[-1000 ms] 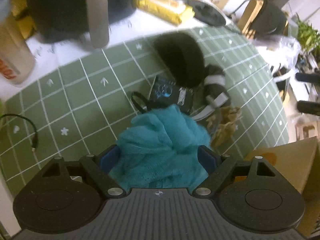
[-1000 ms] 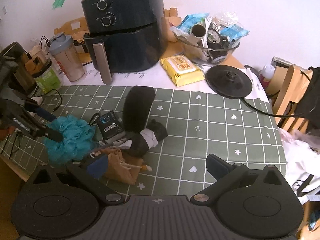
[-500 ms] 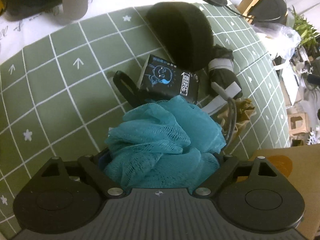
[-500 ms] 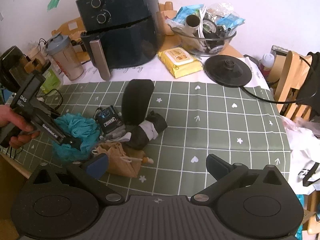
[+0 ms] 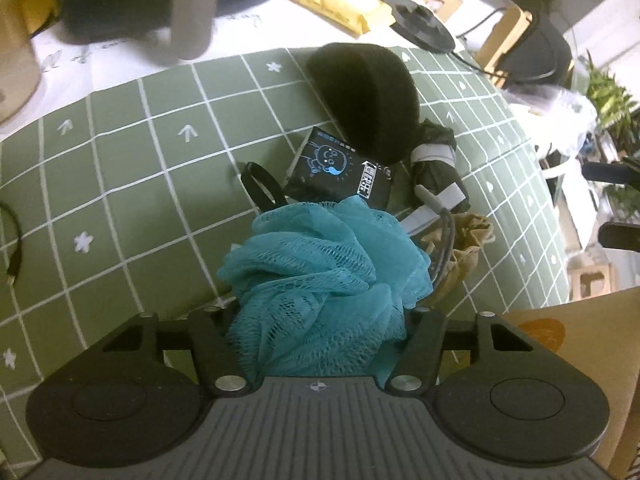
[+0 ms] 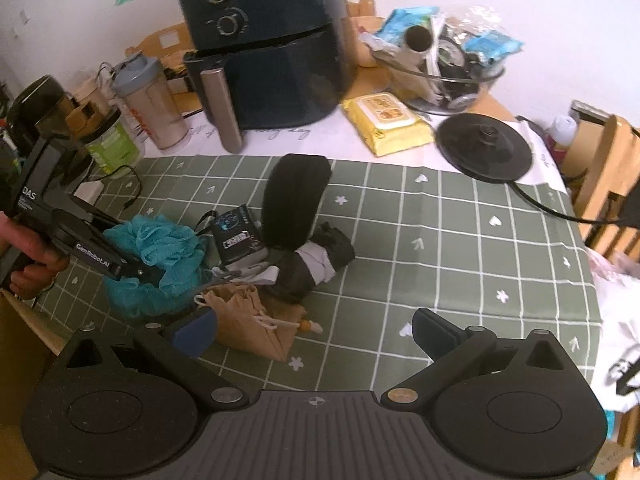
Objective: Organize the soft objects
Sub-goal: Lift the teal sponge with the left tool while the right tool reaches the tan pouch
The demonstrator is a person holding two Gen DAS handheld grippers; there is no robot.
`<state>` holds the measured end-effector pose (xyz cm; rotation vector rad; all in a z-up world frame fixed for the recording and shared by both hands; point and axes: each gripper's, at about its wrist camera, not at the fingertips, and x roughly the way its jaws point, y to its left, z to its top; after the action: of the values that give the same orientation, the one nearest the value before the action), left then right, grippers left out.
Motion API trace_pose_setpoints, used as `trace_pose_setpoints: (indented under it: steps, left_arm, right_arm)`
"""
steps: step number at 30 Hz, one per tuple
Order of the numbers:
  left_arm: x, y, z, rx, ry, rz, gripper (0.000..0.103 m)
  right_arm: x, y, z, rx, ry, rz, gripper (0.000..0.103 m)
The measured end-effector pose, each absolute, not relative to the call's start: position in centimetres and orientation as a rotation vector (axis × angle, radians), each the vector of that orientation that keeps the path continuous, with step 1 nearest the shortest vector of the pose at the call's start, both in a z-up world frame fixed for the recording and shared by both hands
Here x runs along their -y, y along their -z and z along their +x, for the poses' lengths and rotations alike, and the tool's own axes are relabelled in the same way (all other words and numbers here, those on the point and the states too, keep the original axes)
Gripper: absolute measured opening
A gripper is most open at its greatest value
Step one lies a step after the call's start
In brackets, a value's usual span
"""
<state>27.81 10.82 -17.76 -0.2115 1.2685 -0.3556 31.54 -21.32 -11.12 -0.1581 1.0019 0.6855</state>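
Note:
A teal mesh loofah lies on the green checked mat near its left front edge. My left gripper points down onto it, its jaws closing, with the loofah bunched between them and hiding the pads. Just behind it lie a black pouch with a blue cartoon, a black foam pad, a folded black umbrella and a tan drawstring bag. My right gripper hovers open over the mat's front, its left finger beside the tan bag, with nothing held.
A dark air fryer, a shaker bottle, a yellow wipes pack, a glass bowl of clutter and a black kettle base line the back. A cardboard box sits by the mat's near edge, a wooden chair at right.
My left gripper has sunk onto the loofah and its jaws have narrowed, squeezing the mesh. The right gripper has kept its place.

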Motion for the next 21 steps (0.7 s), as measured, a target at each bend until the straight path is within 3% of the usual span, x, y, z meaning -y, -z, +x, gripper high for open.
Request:
trace_pose_setpoints:
  steps: [12,21]
  left_arm:
    - [-12.4,13.0,24.4,-1.110,0.240,-0.238,0.059]
    - [-12.7,8.6,20.8,-0.985,0.104,-0.269,0.059]
  right_arm:
    - [19.3,11.6,33.5,-1.037,-0.870,-0.173,0.101]
    - [16.9,12.6,34.6,-1.087,-0.985,-0.203,0.086]
